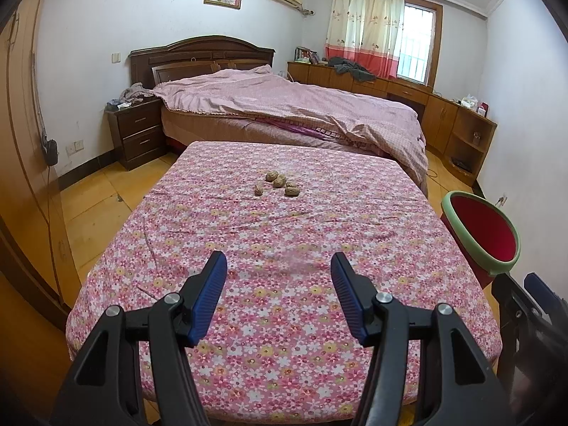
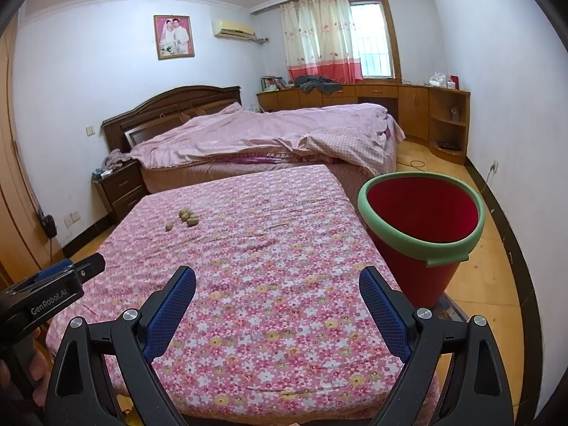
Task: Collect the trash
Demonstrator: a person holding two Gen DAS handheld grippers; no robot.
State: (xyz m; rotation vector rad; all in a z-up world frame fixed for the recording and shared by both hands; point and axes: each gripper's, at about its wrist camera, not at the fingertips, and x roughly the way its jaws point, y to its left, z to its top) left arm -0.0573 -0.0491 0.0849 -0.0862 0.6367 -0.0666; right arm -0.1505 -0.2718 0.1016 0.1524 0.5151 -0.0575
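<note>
While both grippers gape wide w/ nothing held | walnuts mid-table | red bin at rt edge

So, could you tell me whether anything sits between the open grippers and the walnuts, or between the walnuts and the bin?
Nothing visible does. Only bare floral tablecloth lies between the left gripper, the right gripper and the walnuts. The red bin stands unobstructed at the table's right edge.

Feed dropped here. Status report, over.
Left gripper open, right gripper open, both empty. Walnuts untouched on floral table. Red bin at right. Path clear.
</note>
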